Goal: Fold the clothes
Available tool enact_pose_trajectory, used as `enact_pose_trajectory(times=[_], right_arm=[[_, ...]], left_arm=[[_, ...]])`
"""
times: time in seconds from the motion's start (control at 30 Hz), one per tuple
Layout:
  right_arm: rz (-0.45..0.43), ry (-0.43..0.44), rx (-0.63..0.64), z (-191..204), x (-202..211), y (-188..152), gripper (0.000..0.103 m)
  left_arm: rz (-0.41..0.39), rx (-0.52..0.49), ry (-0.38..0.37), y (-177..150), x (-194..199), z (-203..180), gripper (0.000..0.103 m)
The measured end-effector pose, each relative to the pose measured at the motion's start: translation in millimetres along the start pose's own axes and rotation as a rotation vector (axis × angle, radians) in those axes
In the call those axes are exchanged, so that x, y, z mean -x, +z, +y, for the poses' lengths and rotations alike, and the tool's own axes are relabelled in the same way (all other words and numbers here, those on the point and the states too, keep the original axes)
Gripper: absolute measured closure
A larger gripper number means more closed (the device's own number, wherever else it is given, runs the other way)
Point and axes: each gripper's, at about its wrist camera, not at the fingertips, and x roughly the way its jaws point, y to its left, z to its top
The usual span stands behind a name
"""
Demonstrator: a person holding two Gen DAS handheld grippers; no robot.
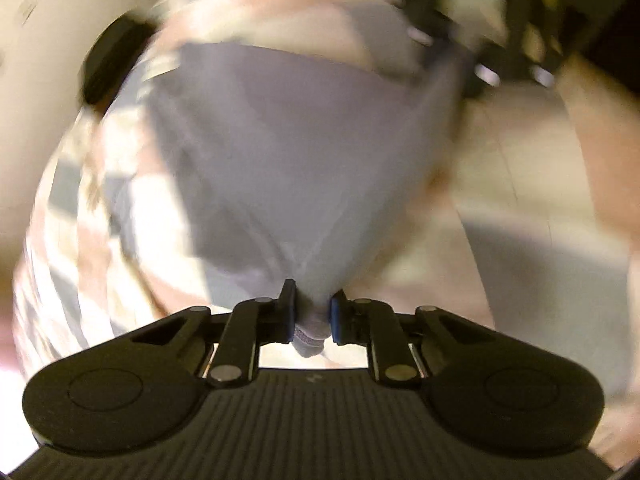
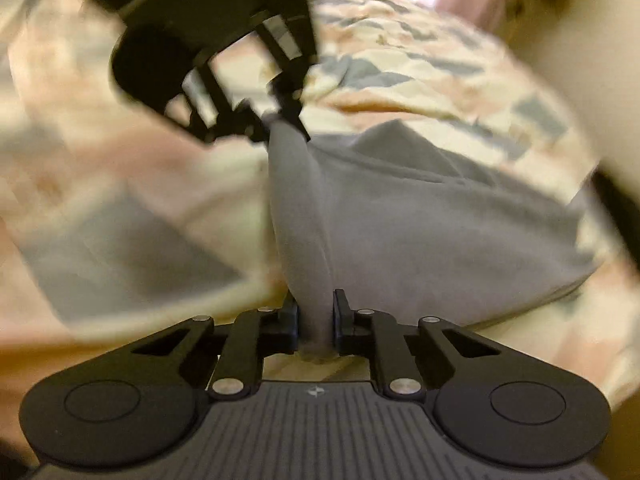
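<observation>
A grey garment (image 1: 288, 152) hangs stretched between both grippers above a patterned bedspread (image 1: 72, 240). My left gripper (image 1: 313, 316) is shut on one bunched edge of it, the cloth squeezed between the blue pads. In the right wrist view my right gripper (image 2: 316, 320) is shut on another bunched edge of the grey garment (image 2: 400, 220). The cloth runs as a taut band up to the left gripper (image 2: 282, 118), seen at the upper left. The right gripper (image 1: 452, 56) shows blurred at the upper right of the left wrist view, holding the far corner.
The bedspread (image 2: 420, 68), in cream, pink and grey patches, covers the bed under the garment. A dark round object (image 1: 112, 64) lies at the bed's left edge. Pale floor (image 1: 508, 184) shows to the right of the bed. Both views are motion-blurred.
</observation>
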Motion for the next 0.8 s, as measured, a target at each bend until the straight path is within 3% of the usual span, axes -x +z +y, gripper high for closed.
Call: enact_pose_trajectory(times=[0.07,0.17,0.33,0.43,0.5,0.57,0.67,0.8], right_arm=[[-0.010,0.175,-0.158,-60,16,8,0.089],[-0.022,0.313,-0.309,-153,24,13,0.090],[-0.017,0.359,-0.432,-299,0,15,0.090],[0.039,0.400,-0.492,-363,-38,9,0.090],[0.109,0.448,-0.503,-380,-64,4,0.087],[0.135,0.505,-0.515,-391,-75,4,0.069],[0.076,0.551,-0.502,-399,-68,14,0.056],[0.075,0.597,-0.526,-406,-89,28,0.055]], left_arm=[[-0.021,0.137,-0.018,25,9,37,0.090],[-0.051,0.308,-0.014,66,3,92,0.090],[-0.081,0.560,-0.017,130,-66,178,0.089],[-0.046,0.758,-0.035,141,-122,215,0.074],[0.014,0.925,-0.040,132,-146,228,0.072],[0.035,1.087,-0.013,120,-140,230,0.069],[-0.024,1.318,0.056,97,-92,213,0.047],[-0.002,1.522,0.160,75,-45,178,0.047]])
